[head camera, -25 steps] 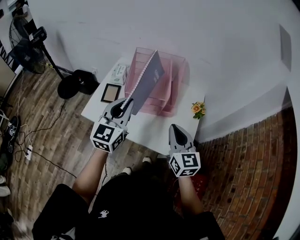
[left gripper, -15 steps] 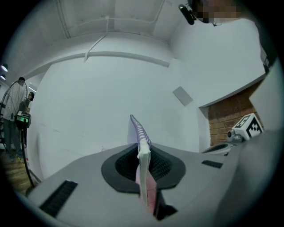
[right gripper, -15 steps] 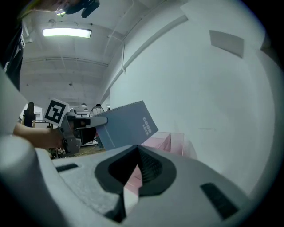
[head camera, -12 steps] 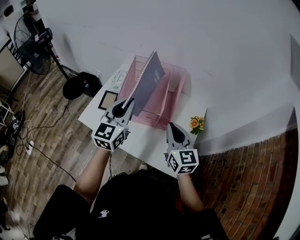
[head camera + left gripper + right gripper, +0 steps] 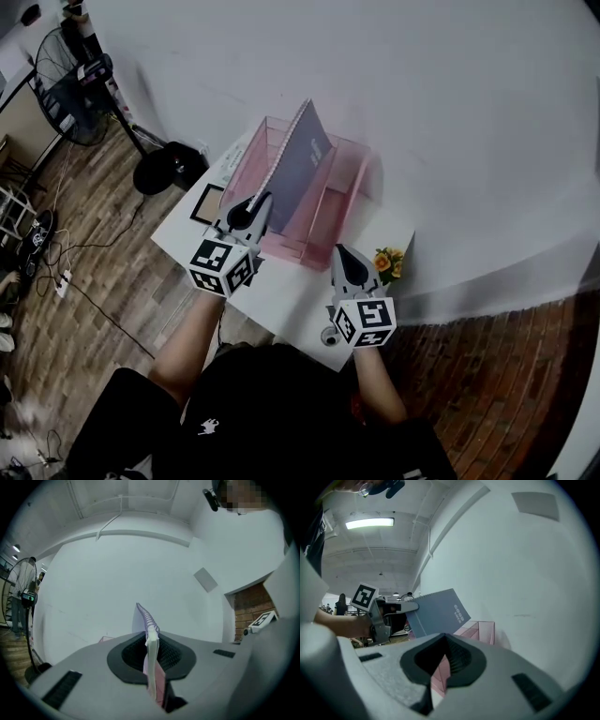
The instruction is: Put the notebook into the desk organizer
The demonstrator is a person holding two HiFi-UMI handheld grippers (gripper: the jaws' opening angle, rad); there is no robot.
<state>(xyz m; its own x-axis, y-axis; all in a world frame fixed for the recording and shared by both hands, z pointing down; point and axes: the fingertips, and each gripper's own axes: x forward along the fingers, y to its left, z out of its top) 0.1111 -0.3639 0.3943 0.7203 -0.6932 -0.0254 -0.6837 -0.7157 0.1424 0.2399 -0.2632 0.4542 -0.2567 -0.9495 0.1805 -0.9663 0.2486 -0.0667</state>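
Left gripper (image 5: 259, 202) fingers clamping notebook (image 5: 300, 161) by spiral-edge corner; notebook rising ahead, long axis slanting over desk organizer (image 5: 330, 204) at bench (image 5: 281, 281) far edge. Right gripper (image 5: 340, 253) hovering near edge, fingers together, empty.

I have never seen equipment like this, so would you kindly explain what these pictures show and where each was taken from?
There is no robot here: a person holds a two-jaw gripper in each hand, and the marker cubes are part of the grippers. One picture comes from a camera on the person's head, looking down. The other two come from cameras riding on each gripper, looking along its jaws. On the white table stand a pink desk organizer, a small frame and some flowers. The left gripper is clamped on a spiral notebook, held over the organizer. The right gripper is shut and holds nothing.
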